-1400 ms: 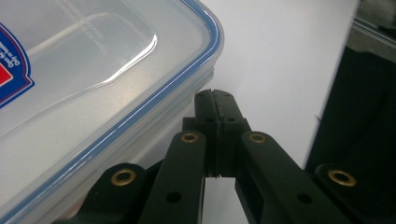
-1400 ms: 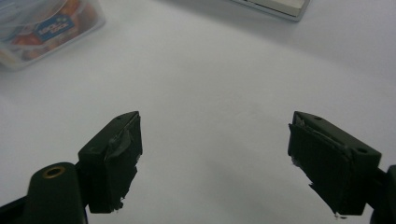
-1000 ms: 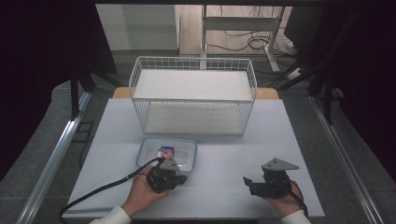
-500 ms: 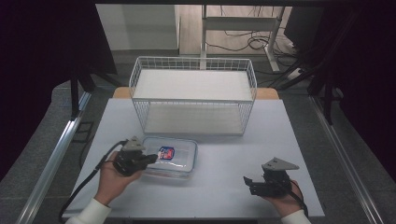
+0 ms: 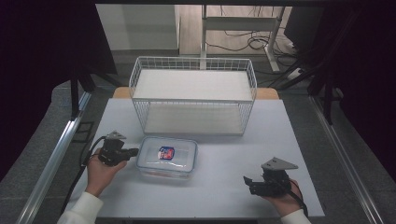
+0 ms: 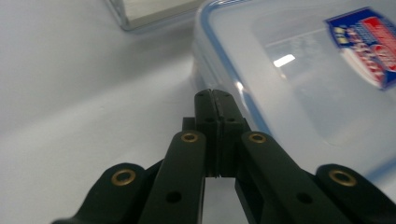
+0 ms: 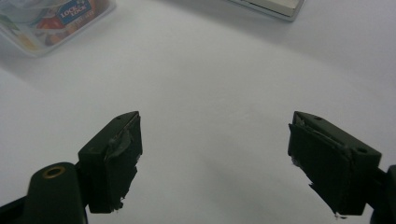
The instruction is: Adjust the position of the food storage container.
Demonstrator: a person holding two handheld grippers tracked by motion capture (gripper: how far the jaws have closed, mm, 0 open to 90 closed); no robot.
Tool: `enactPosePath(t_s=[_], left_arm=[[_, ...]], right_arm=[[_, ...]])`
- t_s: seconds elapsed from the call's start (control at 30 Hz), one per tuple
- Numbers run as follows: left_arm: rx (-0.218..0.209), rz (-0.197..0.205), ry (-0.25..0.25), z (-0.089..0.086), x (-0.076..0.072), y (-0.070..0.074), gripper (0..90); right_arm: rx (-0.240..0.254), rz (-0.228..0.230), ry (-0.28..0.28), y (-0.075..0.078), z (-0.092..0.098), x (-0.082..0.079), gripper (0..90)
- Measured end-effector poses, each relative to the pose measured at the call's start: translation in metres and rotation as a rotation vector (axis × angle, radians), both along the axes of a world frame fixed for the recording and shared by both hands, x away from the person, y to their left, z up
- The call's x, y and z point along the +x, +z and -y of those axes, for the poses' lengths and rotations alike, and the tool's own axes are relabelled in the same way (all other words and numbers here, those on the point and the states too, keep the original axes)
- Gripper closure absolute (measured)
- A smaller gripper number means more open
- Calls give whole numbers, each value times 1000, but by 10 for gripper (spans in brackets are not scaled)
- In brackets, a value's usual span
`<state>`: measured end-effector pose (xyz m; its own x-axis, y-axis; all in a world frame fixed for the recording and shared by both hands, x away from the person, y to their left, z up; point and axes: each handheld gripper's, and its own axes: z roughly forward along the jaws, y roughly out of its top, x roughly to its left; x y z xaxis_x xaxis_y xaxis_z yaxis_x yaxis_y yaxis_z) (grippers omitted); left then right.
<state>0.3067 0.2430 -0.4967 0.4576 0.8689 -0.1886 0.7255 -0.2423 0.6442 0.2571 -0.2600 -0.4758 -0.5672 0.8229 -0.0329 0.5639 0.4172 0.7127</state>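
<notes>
A clear plastic food container [image 5: 167,157] with a blue-rimmed lid and a red and blue label lies on the white table [image 5: 219,186], in front of the wire basket. My left gripper [image 5: 134,152] is shut with nothing between its jaws, and its tips rest at the container's left edge. In the left gripper view the closed gripper [image 6: 214,95] points at the side of the container [image 6: 299,79]. My right gripper [image 5: 246,181] sits near the table's front right, open and empty. In the right gripper view, the gripper [image 7: 215,154] faces bare table, with the container [image 7: 46,18] at the far upper left.
A white wire basket [image 5: 194,95] stands at the back of the table. A black cable [image 5: 77,179] trails from the left gripper off the front left edge. Metal rails run along both sides of the table.
My left hand has swung from the container's front edge around to its left side. The shut tips now point right at the container. The right hand has stayed still.
</notes>
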Motion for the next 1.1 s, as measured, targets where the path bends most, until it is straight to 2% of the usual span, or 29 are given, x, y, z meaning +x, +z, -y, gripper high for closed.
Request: enactPosePath(t_s=[0.1,0.3,0.53,0.6,0.83,0.97,1.1], left_arm=[[-17,-10,7,-1,3,-3,900],[12,-37,-10,0,3,-10,900],[-30,-54,-43,9,0,-11,900],[-42,-62,-56,12,-1,-12,900],[-35,-66,-87,26,-2,-12,900],[-56,-71,-106,37,1,-13,900],[-37,-58,-126,53,3,-12,900]], right_arm=[[0,3,-1,-1,1,1,180],[-3,0,-5,-1,0,1,180],[-6,-2,-3,-1,0,1,180],[-5,-4,-4,-2,0,1,180],[-9,-6,-3,-2,0,2,180],[-12,-8,-2,-3,-1,2,180],[-14,-11,0,-3,-3,2,180]])
